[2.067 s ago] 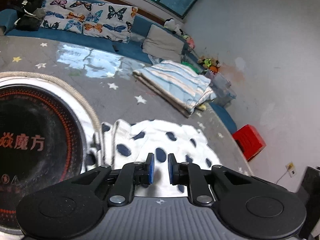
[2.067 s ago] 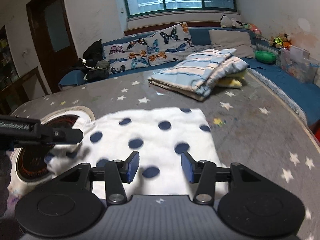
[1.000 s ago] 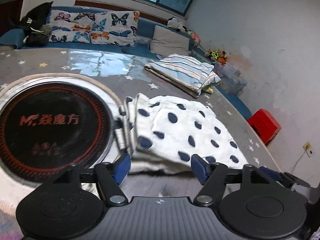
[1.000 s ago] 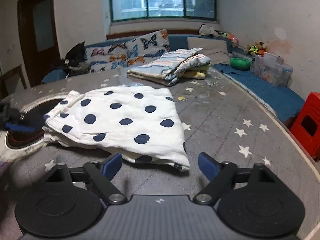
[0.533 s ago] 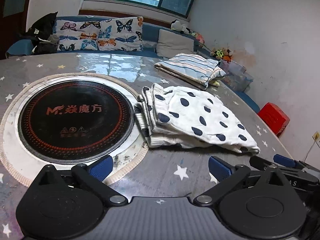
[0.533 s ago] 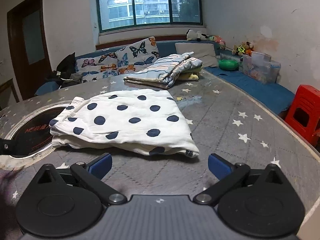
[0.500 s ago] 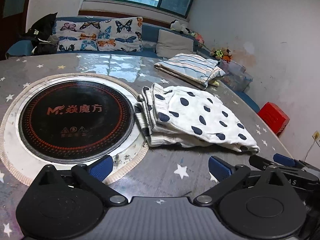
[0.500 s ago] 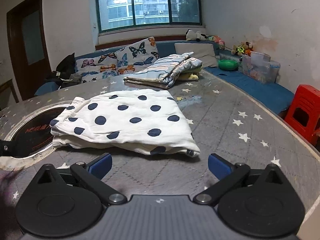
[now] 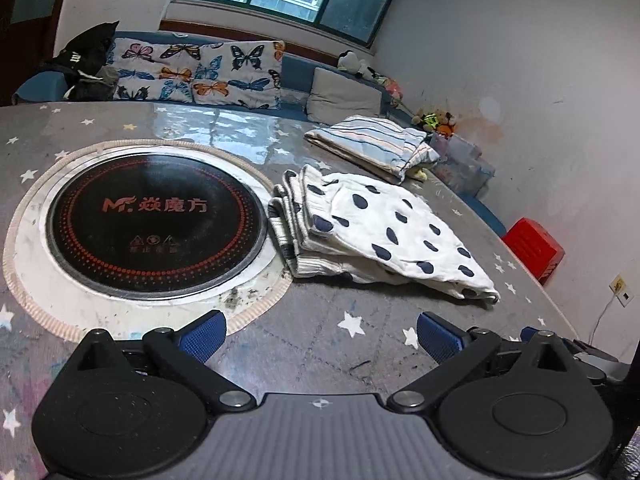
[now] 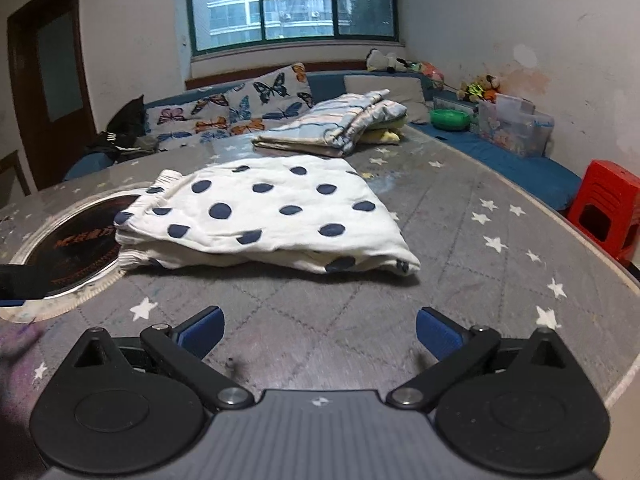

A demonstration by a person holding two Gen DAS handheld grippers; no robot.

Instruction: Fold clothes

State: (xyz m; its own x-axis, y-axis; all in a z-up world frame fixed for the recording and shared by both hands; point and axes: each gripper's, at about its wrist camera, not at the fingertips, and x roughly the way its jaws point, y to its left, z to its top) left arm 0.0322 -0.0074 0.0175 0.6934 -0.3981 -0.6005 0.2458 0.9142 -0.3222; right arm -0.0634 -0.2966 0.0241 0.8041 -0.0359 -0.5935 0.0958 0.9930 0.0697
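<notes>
A white garment with dark blue dots (image 9: 372,232) (image 10: 264,212) lies folded in several layers on the grey star-patterned table (image 9: 320,340) (image 10: 460,276). Its striped waistband end lies beside the round black cooktop (image 9: 156,216). My left gripper (image 9: 320,338) is open, drawn back to the near side of the table, nothing between its blue pads. My right gripper (image 10: 320,336) is also open and empty, a short way in front of the garment's near edge. Part of the right gripper (image 9: 560,340) shows at the lower right of the left wrist view.
A folded striped blanket (image 9: 372,144) (image 10: 336,120) lies at the far side of the table. Behind it runs a blue sofa with butterfly cushions (image 9: 200,76) (image 10: 240,112). A red plastic stool (image 9: 534,248) (image 10: 604,208) stands off the table's right edge.
Both grippers let go of the garment, opened wide and pulled back toward the near edge of the table. The folded garment now lies still on the table.
</notes>
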